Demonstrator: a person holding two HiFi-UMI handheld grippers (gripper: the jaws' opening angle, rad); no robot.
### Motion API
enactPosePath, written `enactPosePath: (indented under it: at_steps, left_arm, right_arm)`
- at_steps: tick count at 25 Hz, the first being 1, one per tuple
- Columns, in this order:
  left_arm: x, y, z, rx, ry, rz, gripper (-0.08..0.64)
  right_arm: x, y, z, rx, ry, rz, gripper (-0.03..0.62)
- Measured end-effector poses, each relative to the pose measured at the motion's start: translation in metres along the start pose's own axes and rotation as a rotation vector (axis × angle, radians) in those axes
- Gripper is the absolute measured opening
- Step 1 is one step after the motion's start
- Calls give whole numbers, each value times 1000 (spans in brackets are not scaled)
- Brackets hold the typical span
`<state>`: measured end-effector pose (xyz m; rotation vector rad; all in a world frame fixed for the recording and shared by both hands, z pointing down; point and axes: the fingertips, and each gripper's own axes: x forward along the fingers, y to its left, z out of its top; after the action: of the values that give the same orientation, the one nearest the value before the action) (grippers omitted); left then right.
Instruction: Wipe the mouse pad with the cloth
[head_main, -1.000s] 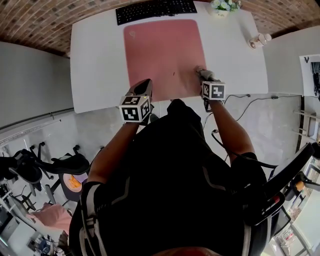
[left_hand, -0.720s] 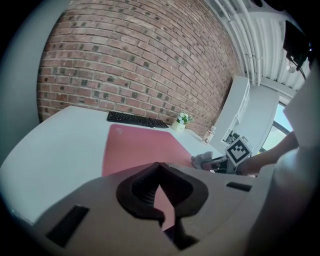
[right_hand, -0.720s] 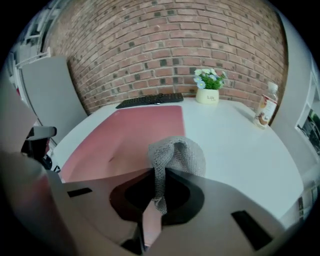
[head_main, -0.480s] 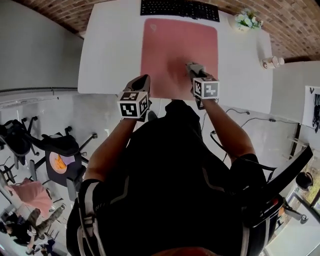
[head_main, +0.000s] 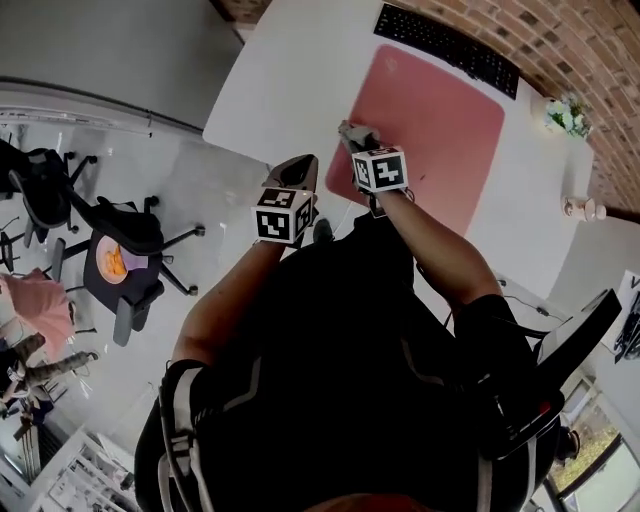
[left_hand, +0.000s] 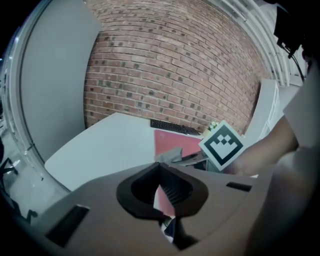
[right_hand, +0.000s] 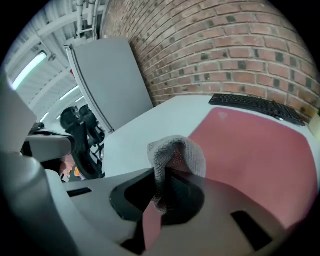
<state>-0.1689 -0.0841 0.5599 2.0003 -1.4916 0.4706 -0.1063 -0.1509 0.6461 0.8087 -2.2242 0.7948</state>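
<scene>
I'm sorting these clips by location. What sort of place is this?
Probably an office: a white desk carries a black keyboard and a large pink mouse pad before a red brick wall, and black wheeled office chairs stand nearby.

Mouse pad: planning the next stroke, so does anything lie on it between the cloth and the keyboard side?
Nothing visible does. The right tool holds the cloth near the mouse pad's edge, and the pad's surface lies bare up to the keyboard beyond it.
</scene>
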Motion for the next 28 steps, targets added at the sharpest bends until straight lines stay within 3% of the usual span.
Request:
enactPosePath:
  at_steps: [4,9,14,18,28]
  left_arm:
    - [-12,16,-8,-26,15,38,2]
    - [-15,17,-14,-7,21,30,2]
    - [-6,2,-15,30,34,-29,2]
    - [0,-8,-18,65,55,-64,2]
    - [22,-38,-16,149,85,-162,2]
  right_arm:
    - [25,-3,-6,19,31,-16,29]
    - [27,-4,-9,34,14,-6,29]
    - [14,-23,-16,86,-11,-75,29]
    - [3,-37,-25,147,-42,-78,29]
    - [-49,-103,-53,269,-99,-236,29]
